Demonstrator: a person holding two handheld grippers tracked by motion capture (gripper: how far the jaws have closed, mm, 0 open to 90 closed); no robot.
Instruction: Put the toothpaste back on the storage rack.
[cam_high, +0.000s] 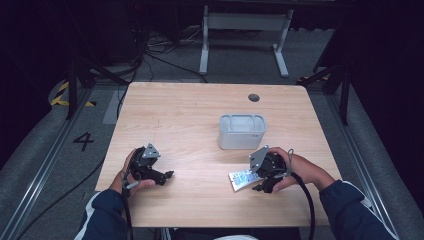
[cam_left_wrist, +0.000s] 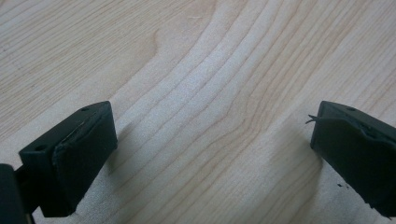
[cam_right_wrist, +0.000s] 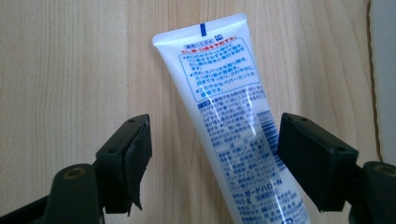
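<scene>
Straddling white tube (cam_right_wrist: 229, 135) lower centre, your right gripper (cam_right_wrist: 212, 158) jaws apart, no squeeze yet; left gripper (cam_left_wrist: 210, 149) gaping over bare table (cam_left_wrist: 196, 56).

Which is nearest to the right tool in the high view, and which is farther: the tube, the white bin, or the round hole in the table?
From the right tool:
1. Tube, lying between its jaws, near the front edge.
2. White bin, just behind, mid-table.
3. Round hole, at the far edge.

High view overhead, facing forward; 2 claw views close, sharing table (cam_high: 200, 115).
</scene>
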